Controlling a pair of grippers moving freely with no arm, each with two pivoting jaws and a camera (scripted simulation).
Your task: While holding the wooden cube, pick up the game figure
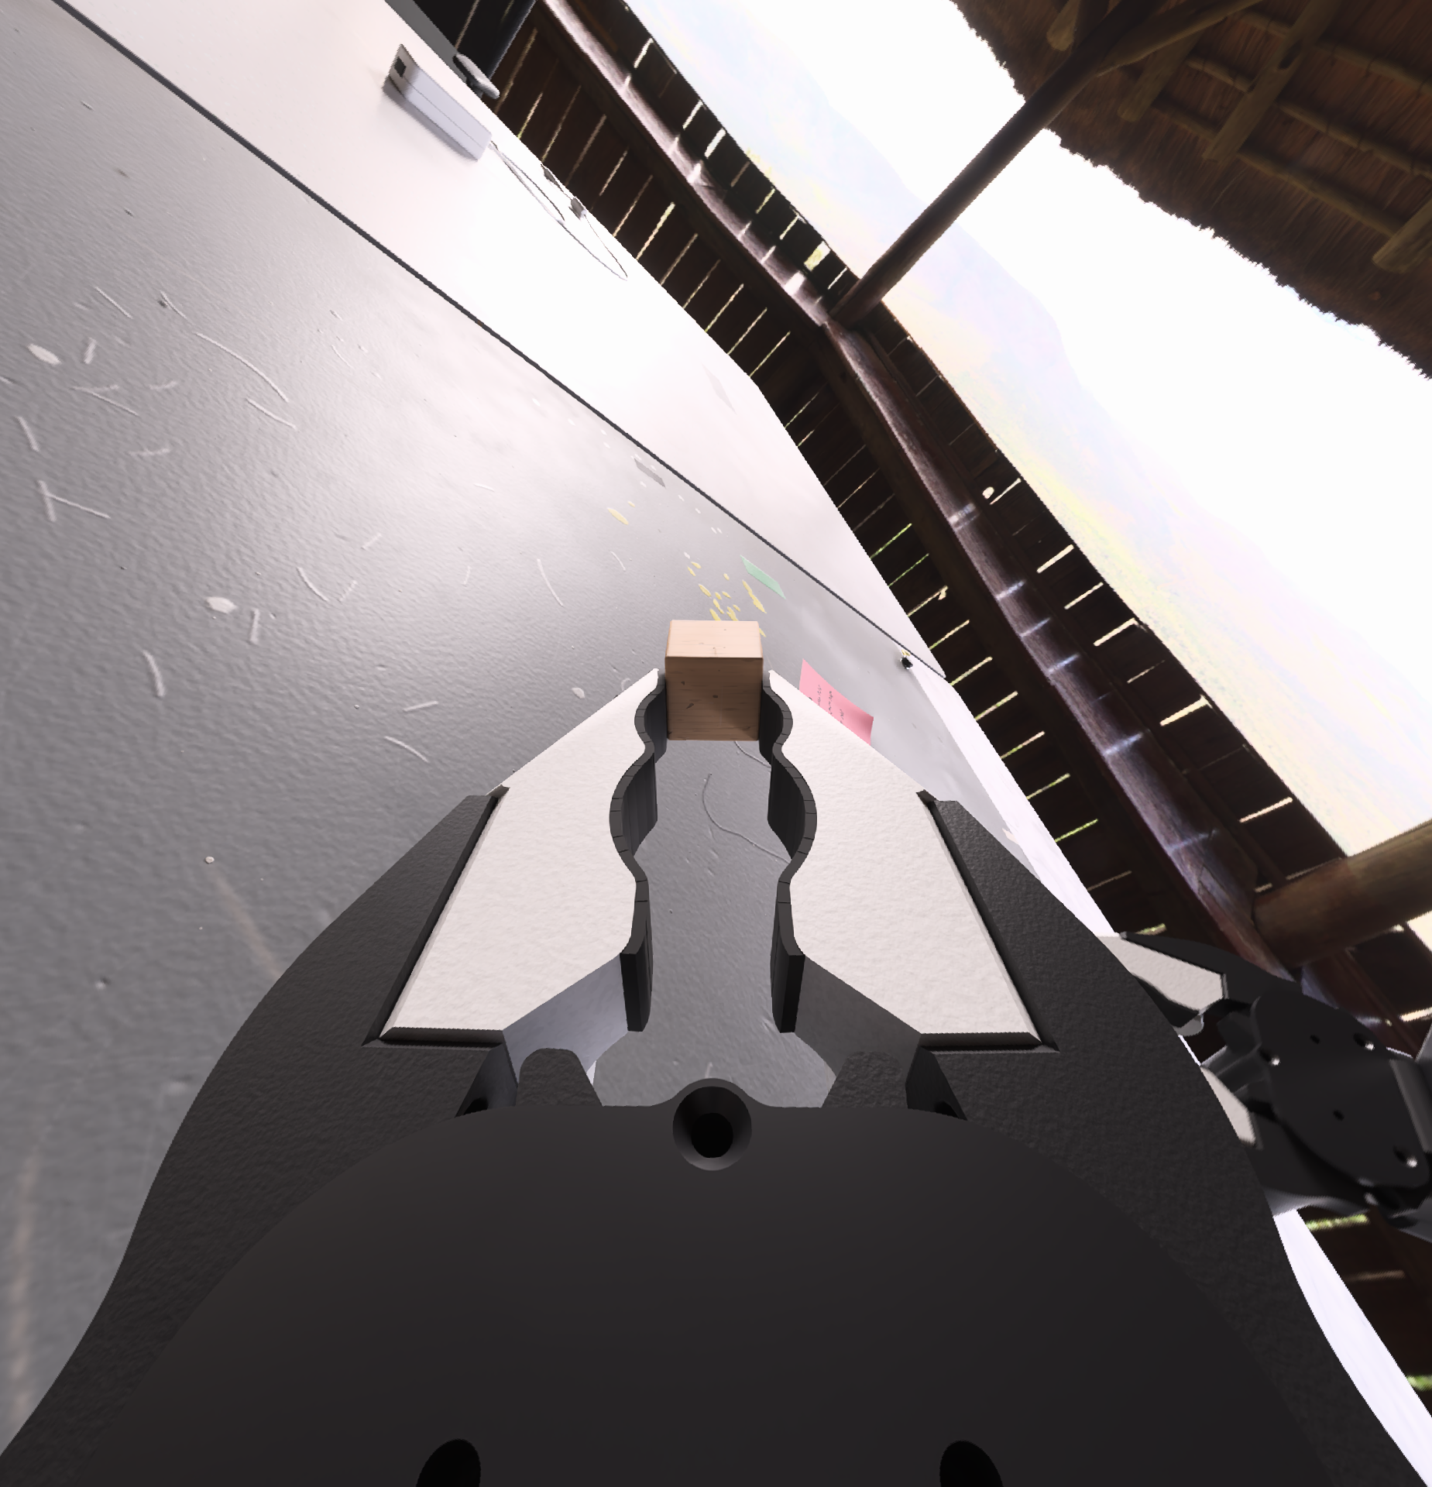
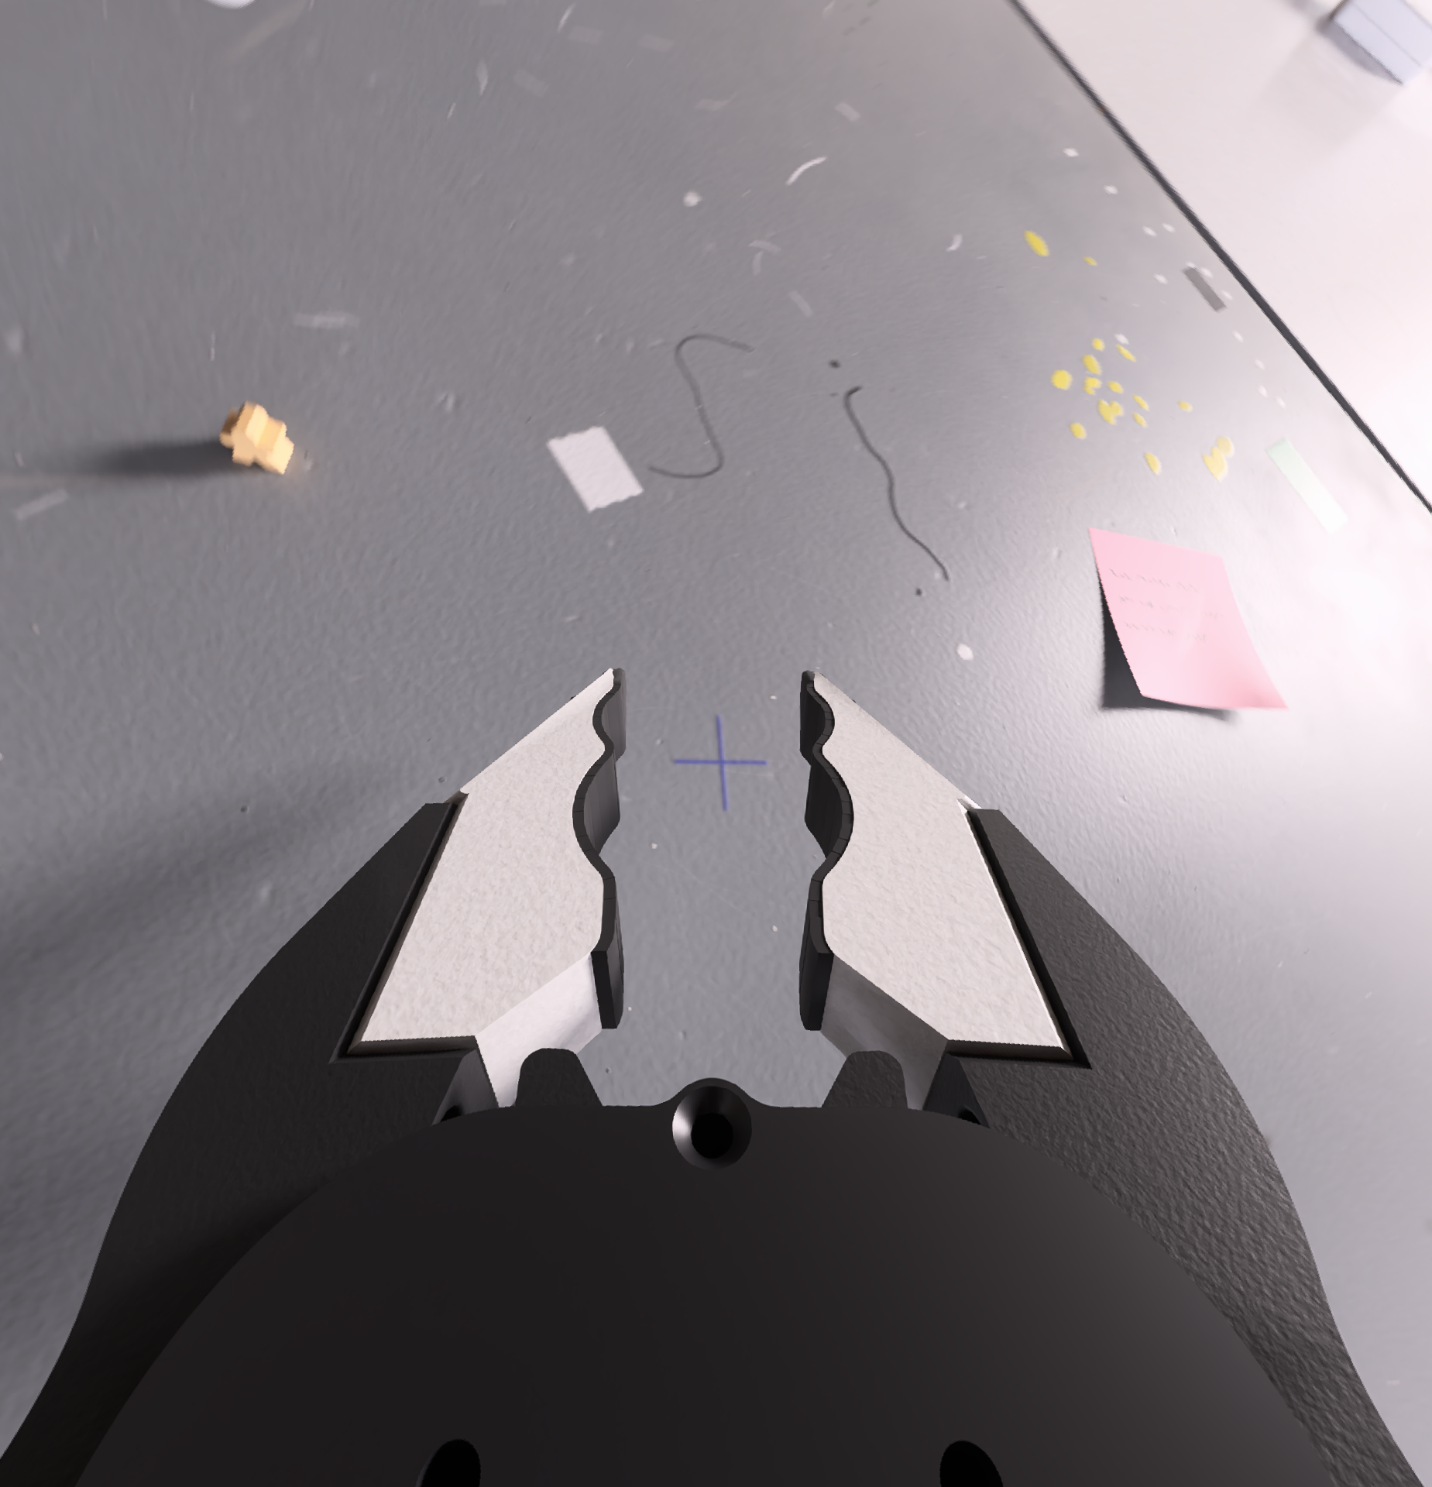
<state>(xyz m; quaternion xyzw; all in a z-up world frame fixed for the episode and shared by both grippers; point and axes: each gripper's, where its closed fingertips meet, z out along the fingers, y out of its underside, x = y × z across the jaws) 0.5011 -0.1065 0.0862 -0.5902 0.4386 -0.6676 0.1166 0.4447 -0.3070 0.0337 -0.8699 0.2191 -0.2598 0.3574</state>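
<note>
Wooden cube [image 1: 712, 680] pinched in left gripper [image 1: 712, 684]; right gripper [image 2: 712, 684] prob. hovering, apart.

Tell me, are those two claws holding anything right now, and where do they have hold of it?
The left gripper pinches the wooden cube by two opposite side faces, right at its fingertips. The right gripper is open and holds nothing.

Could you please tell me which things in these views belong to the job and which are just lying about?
Belong to the job:
- wooden cube, clamped in the left gripper
- game figure, lying on the grey table
- right gripper, open and empty

Just lying about:
- pink sticky note
- white paper scrap
- yellow flecks
- white box
</note>
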